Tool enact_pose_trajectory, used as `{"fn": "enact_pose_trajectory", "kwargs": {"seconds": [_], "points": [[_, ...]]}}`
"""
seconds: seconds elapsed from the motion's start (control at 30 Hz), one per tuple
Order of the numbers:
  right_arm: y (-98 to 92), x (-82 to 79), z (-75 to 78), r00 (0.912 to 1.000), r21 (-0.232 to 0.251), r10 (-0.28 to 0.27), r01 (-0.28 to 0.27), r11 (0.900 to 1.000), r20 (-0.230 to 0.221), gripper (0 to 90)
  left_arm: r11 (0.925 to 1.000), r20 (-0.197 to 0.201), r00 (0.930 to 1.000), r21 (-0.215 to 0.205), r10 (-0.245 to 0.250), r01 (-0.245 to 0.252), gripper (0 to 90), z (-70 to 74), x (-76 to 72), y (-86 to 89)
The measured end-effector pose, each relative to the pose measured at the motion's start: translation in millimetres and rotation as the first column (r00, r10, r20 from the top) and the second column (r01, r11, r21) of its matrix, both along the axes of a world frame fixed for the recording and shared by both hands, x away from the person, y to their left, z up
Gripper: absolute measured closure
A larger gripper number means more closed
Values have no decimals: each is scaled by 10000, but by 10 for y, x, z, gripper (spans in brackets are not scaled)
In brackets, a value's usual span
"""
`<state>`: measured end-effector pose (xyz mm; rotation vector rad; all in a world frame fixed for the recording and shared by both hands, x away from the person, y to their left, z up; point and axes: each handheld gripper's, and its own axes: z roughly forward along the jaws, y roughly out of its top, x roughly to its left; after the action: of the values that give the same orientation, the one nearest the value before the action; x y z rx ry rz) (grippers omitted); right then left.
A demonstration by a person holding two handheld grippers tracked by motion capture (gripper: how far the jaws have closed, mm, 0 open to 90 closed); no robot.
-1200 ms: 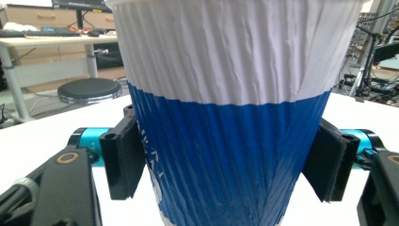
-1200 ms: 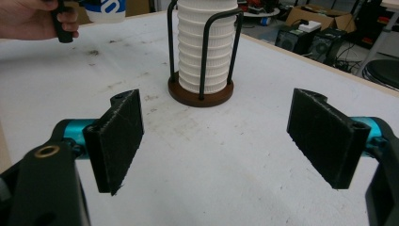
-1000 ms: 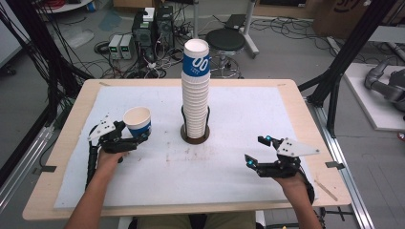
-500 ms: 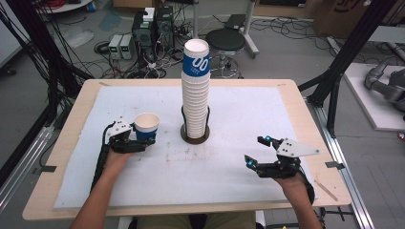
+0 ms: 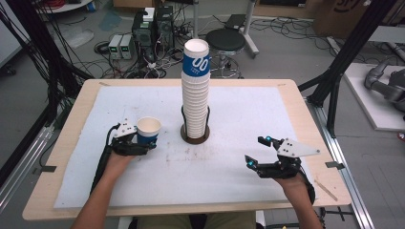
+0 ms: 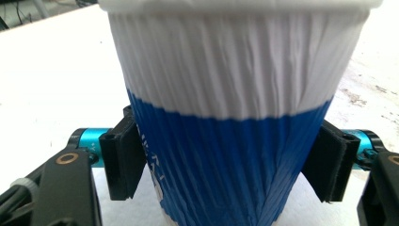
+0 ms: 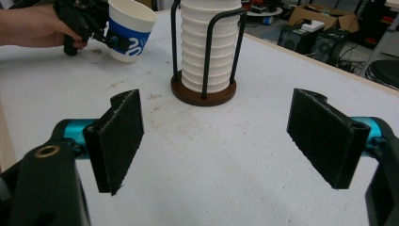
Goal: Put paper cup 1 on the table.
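A paper cup (image 5: 148, 130), white above and blue below, stands between the pads of my left gripper (image 5: 143, 142), which is shut on its blue band. In the left gripper view the cup (image 6: 226, 117) is close up, with both pads pressed on its sides. The right gripper view shows the cup (image 7: 129, 30) tilted a little, its base close to the white sheet. A tall stack of the same cups (image 5: 196, 90) sits in a black wire holder on a round brown base (image 5: 195, 139), just right of the held cup. My right gripper (image 5: 255, 150) rests at the near right, open and with nothing between its pads (image 7: 120, 136).
A white sheet (image 5: 239, 109) covers the wooden table (image 5: 71, 143). Beyond the far edge are a black stool (image 5: 228, 40), computer cases (image 5: 153, 24) and cables. Black frame poles (image 5: 344, 57) stand at both sides. The holder's base (image 7: 203, 94) lies ahead of the right gripper.
My left gripper has carried the cup a short way right, toward the stack, and nearer to the person. The right gripper has kept still.
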<state>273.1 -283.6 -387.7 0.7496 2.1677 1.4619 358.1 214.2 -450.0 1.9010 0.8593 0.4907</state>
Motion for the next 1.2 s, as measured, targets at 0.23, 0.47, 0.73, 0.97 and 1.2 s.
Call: {"fn": "enact_pose_trajectory", "kwargs": {"seconds": [0.23,0.47,0.73,0.97,1.2], "points": [[-11,-7,2,10000,-13,-28,28,10000,-35,196,9994,-285,9996,350,23,-13,256,5,-82,58],[-8,-5,3,10000,-25,-14,14,10000,-32,196,9991,-307,9995,434,38,-25,249,-12,-124,71],[-13,-1,-5,10000,-43,3,-3,10000,-41,196,9997,-484,9986,-52,222,-224,181,-15,-175,100],[-28,-1,-10,9999,-19,-27,27,10000,-101,196,9989,-571,9981,-386,237,-259,173,14,-348,256],[-48,6,-16,9998,-98,-138,136,9999,-120,196,9918,222,9997,-1276,92,-63,173,119,-585,466]]}}
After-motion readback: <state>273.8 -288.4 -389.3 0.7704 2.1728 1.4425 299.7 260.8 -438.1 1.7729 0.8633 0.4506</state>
